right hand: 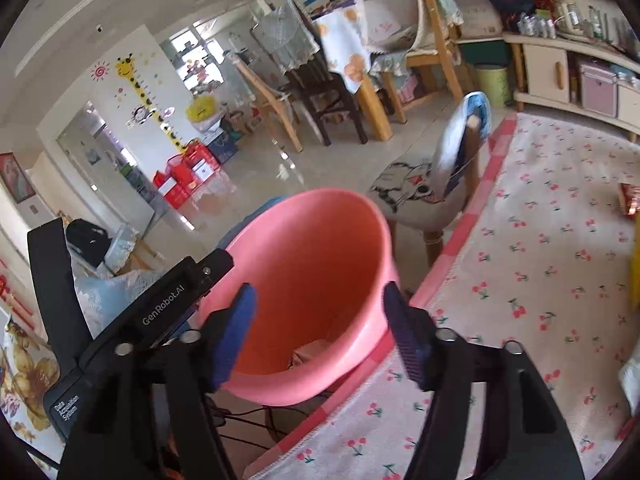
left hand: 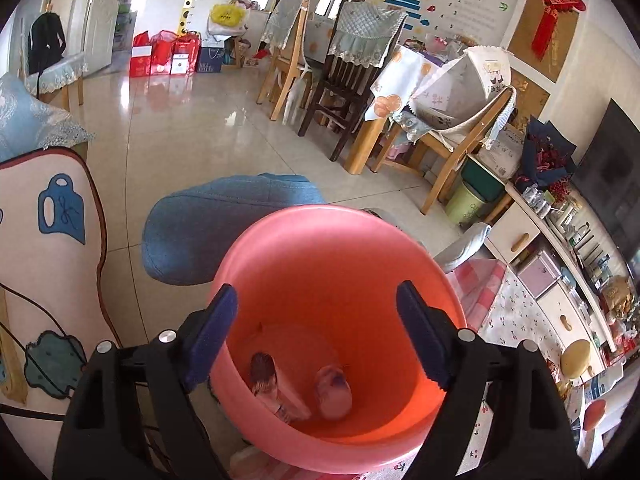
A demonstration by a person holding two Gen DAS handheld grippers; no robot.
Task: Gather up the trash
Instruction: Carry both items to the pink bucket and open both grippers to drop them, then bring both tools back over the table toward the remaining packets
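Pink bin (left hand: pixel 340 320) sits right under your left gripper (left hand: pixel 316 336), mouth up, two bits of trash (left hand: pixel 298 384) on bottom. Left jaws wide open, holding nothing. Right gripper (right hand: pixel 320 332) open and empty too, bin at 12 o'clock. More trash: red wrapper (right hand: pixel 628 200) on cherry rug (right hand: pixel 540 240), at 2 o'clock from right jaws. Right hand nearer, so I think it goes.
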